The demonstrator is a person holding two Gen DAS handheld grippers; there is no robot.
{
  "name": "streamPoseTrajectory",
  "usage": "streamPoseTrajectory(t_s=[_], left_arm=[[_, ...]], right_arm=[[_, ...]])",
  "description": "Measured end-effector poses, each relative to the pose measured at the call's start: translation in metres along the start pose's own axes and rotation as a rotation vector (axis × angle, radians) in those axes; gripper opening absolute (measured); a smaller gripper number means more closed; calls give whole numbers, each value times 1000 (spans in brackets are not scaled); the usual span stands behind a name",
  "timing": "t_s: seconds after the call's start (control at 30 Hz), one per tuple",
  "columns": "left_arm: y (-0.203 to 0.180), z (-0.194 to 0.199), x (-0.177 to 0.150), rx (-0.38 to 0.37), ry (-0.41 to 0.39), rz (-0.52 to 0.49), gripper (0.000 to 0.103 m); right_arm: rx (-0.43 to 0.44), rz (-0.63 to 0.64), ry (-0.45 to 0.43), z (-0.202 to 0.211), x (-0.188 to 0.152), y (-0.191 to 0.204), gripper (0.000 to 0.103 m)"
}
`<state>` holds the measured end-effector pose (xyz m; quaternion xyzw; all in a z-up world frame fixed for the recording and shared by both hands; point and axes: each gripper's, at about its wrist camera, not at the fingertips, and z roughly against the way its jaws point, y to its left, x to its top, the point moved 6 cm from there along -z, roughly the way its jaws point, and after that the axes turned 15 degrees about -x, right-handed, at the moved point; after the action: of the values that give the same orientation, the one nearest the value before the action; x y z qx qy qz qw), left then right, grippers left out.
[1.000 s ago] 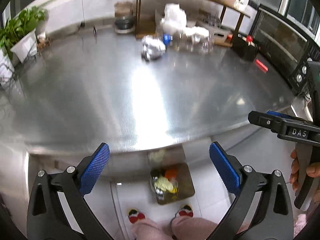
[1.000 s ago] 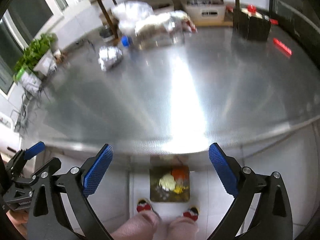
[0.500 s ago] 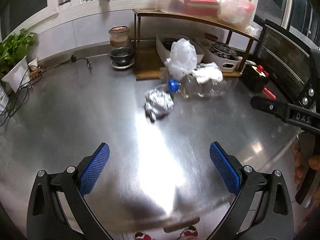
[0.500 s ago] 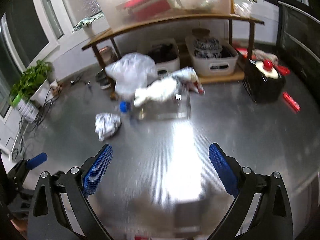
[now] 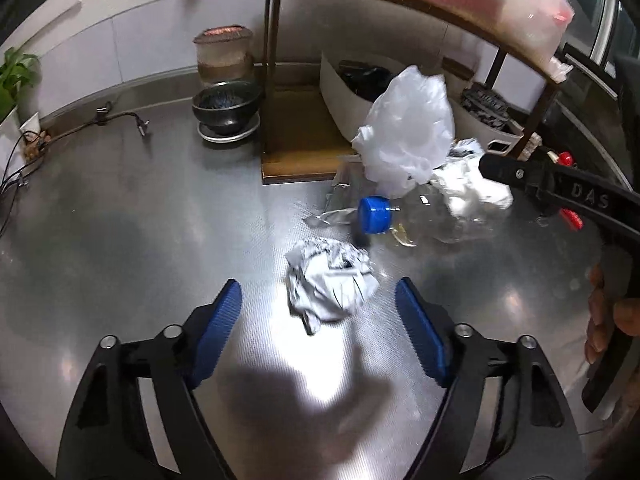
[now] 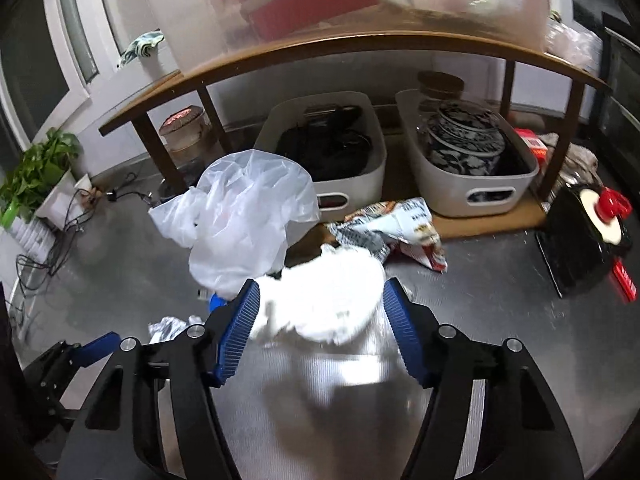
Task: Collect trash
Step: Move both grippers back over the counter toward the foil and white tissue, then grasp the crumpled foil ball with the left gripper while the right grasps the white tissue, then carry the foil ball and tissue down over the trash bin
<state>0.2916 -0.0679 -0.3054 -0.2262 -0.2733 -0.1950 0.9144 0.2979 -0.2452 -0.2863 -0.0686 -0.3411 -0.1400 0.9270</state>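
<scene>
Worktop (image 5: 120, 216) fills both views now, where a second ago the near edge, the floor and a bin of scraps below it took the lower half. Both grippers have crossed from that edge to the litter at the far side. Judgement: the reach is over and the pick-up is beginning.

Left gripper (image 5: 318, 312): jaws closing, about three-quarters open, nothing gripped. Crumpled paper ball (image 5: 330, 284) lies on the worktop between and just beyond the blue pads (image 5: 224, 320), apart from both.

Right gripper (image 6: 320, 308): jaws closing, a little past half open. White tissue wad (image 6: 324, 300) sits between the pads; it may brush the left one, but blur hides whether they press yet.

Litter, largest down:
- translucent plastic bag (image 6: 248, 216), puffed up, left of the tissue wad, against the wooden shelf (image 6: 360, 44)
- printed snack wrapper (image 6: 396, 224), flattened, far right of the wad
- clear bottle (image 5: 440, 216) on its side, blue cap (image 5: 374, 214) pointing left
- paper ball, white with dark print, tightly creased
</scene>
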Motion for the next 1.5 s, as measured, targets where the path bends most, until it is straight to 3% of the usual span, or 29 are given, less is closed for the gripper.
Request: streamPoseTrajectory(t_s=[0.23, 0.37, 0.47, 0.67, 1.1, 1.5], left_arm=[[8, -26, 0, -25, 44, 4, 64], [8, -35, -2, -49, 61, 2, 49], [8, -35, -4, -57, 61, 4, 46], [2, -26, -15, -76, 72, 6, 41], [-39, 22, -48, -92, 48, -32, 40], [-67, 84, -134, -72, 60, -32, 40]], right_arm=[[-24, 33, 17, -18, -4, 3, 51], [-34, 49, 14, -17, -7, 4, 23], [-26, 71, 15, -14, -13, 8, 16], [63, 52, 71, -2, -30, 12, 13], [114, 59, 108, 53, -96, 11, 13], [157, 62, 146, 109, -174, -3, 13]])
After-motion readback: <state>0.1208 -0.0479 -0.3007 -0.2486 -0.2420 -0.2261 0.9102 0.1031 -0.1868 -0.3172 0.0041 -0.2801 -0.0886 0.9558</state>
